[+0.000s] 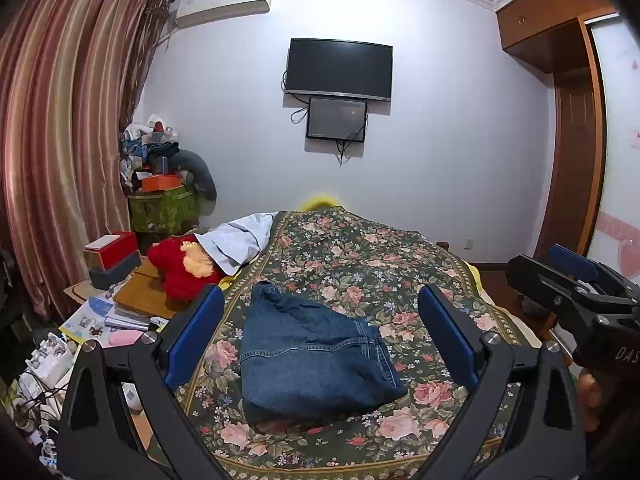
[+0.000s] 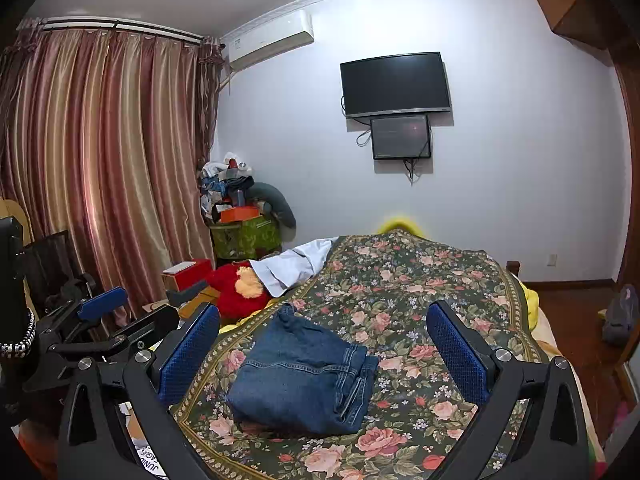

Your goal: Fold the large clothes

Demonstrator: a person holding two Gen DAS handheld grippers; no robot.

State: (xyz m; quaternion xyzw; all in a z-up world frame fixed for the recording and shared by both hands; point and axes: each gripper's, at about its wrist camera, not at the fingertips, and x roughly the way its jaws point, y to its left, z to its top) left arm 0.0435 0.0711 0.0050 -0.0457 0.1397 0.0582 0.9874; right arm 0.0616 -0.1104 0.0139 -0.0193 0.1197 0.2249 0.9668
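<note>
The folded jeans are lying on the floral bedspread; above them, the left gripper and right gripper are hovering wide apart, holding nothing.

Both tools share one build. The left tongs have two matte black angled arms with triangular cut-outs, round silver screws at the joints, and blue dimpled pads on the inner faces of the fingers. The right tongs match: black arms, silver screws, blue textured pads. Seen from the left camera, the right tool's black body carries pale letters "DAS". Beside the left tool hangs a black-and-white braided cord.
</note>
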